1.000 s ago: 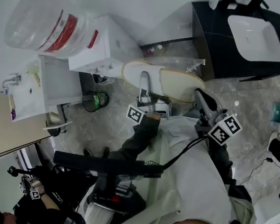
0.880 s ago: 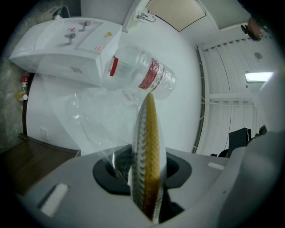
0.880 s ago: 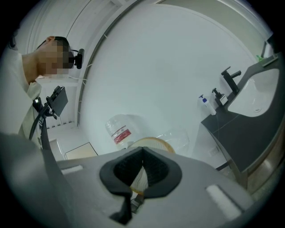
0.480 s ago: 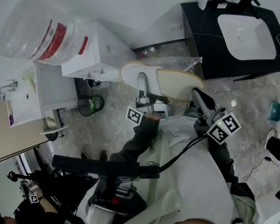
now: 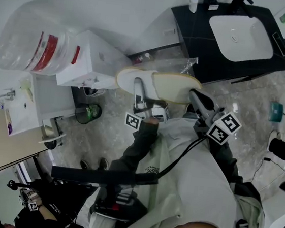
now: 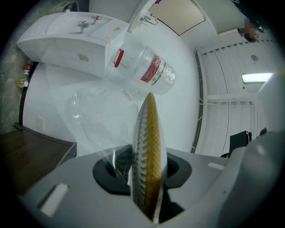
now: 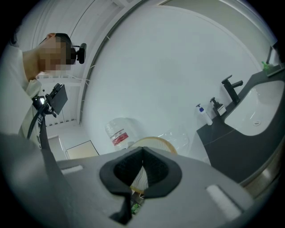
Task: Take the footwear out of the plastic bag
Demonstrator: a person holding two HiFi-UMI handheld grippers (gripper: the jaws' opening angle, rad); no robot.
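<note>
The left hand-held gripper (image 5: 138,86) angles up from a bent dark sleeve (image 5: 139,146). It grasps the slipper (image 5: 169,85) near its white left end, through the plastic bag (image 5: 188,66). The slipper hangs in mid-air, long axis crosswise, tan end to the right. There the level right hand-held gripper (image 5: 192,94) is clenched; whether it pinches film or slipper is unclear.

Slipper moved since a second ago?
Yes, slightly: in the head view the slipper has drifted right, closing its gap to the sink cabinet; the camera shifted too.
</note>
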